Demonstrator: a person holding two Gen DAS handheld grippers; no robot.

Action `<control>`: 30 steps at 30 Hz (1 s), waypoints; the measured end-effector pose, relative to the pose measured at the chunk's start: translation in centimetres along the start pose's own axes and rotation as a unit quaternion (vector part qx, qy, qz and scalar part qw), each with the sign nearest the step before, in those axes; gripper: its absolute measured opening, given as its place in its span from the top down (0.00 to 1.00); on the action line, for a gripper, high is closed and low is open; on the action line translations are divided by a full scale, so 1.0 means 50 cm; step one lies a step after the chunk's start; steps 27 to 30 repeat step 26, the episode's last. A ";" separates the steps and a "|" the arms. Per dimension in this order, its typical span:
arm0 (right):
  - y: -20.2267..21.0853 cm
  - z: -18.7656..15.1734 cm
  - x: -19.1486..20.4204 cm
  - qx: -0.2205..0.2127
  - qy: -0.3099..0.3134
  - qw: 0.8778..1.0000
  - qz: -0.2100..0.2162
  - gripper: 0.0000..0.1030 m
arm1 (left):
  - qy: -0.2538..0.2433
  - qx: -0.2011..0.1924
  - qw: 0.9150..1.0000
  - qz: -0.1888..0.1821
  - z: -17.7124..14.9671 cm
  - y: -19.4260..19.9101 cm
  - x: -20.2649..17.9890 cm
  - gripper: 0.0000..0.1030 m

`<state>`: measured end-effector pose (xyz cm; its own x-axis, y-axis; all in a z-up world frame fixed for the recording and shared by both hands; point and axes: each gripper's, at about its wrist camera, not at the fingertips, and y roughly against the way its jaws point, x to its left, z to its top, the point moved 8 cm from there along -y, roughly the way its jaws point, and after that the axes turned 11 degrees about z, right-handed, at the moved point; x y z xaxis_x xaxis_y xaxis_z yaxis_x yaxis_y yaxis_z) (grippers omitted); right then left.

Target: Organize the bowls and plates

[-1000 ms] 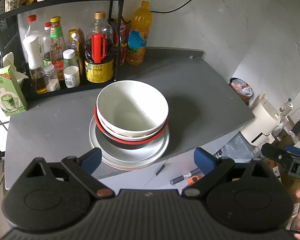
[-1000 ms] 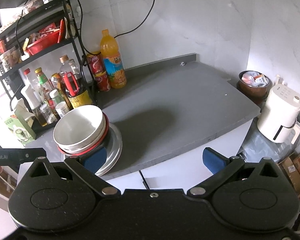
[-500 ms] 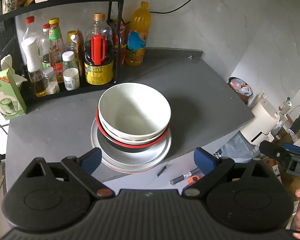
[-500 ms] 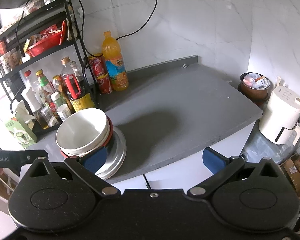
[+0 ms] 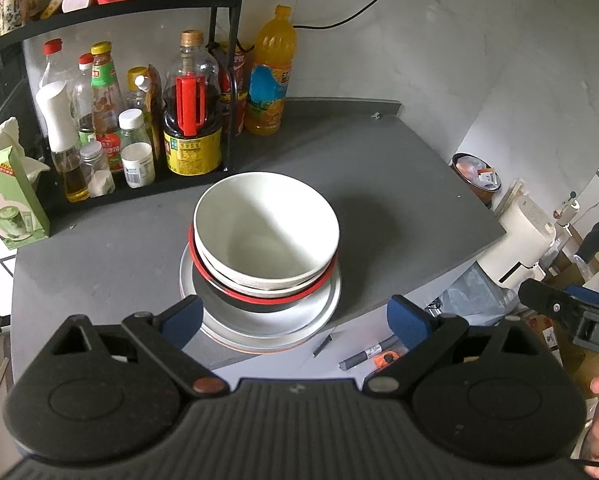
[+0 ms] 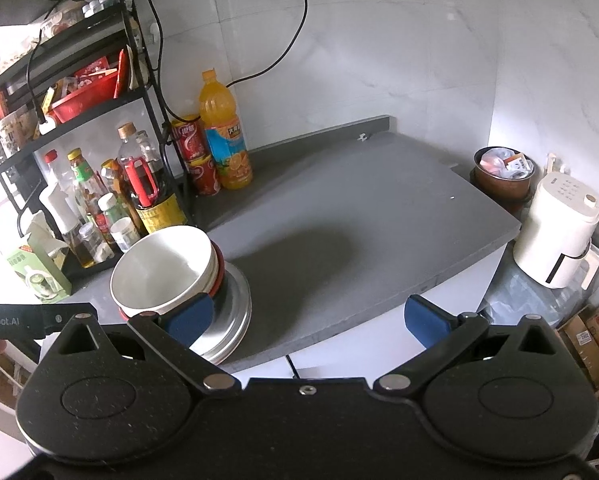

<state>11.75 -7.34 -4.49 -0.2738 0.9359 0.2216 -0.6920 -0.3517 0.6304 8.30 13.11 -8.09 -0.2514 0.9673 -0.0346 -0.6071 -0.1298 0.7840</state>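
A white bowl [image 5: 265, 228] tops a stack on the grey counter [image 5: 399, 200]: under it sit another white bowl, a red-rimmed black bowl [image 5: 259, 300] and metal plates [image 5: 275, 322]. My left gripper [image 5: 295, 318] hovers open just in front of the stack, holding nothing. In the right wrist view the same white bowl [image 6: 161, 270] and plates [image 6: 235, 320] sit at the counter's left front. My right gripper [image 6: 307, 320] is open and empty, over the counter's front edge, right of the stack.
A black rack [image 5: 111, 8] with sauce bottles [image 5: 191, 120] stands behind the stack, an orange drink bottle [image 5: 269, 80] and red cans [image 6: 195, 156] beside it. A green carton [image 5: 9, 196] sits left. A white appliance [image 6: 555, 236] and a brown bin [image 6: 503, 176] stand off the right edge.
Both wrist views have shifted slightly; the stack sits a little closer to my left gripper. The bowls and plates have not moved, and both grippers stay open.
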 end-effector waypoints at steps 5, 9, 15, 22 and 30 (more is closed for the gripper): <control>-0.002 0.000 0.000 0.000 0.000 1.000 0.000 0.00 | 0.001 -0.001 1.000 0.001 0.000 0.001 0.001 0.05; -0.001 -0.003 0.001 0.003 0.001 1.000 0.000 0.00 | 0.005 0.001 1.000 -0.003 -0.003 0.004 -0.001 0.05; -0.007 -0.005 0.005 0.006 0.002 1.000 0.004 0.00 | 0.008 0.002 1.000 -0.001 -0.005 0.004 0.005 0.05; -0.011 -0.007 0.010 0.009 0.003 1.000 0.002 0.00 | 0.009 0.005 1.000 -0.002 -0.001 -0.001 0.008 0.05; -0.021 -0.010 0.010 0.017 0.000 1.000 -0.001 0.00 | 0.010 0.004 1.000 -0.010 0.002 -0.008 0.006 0.05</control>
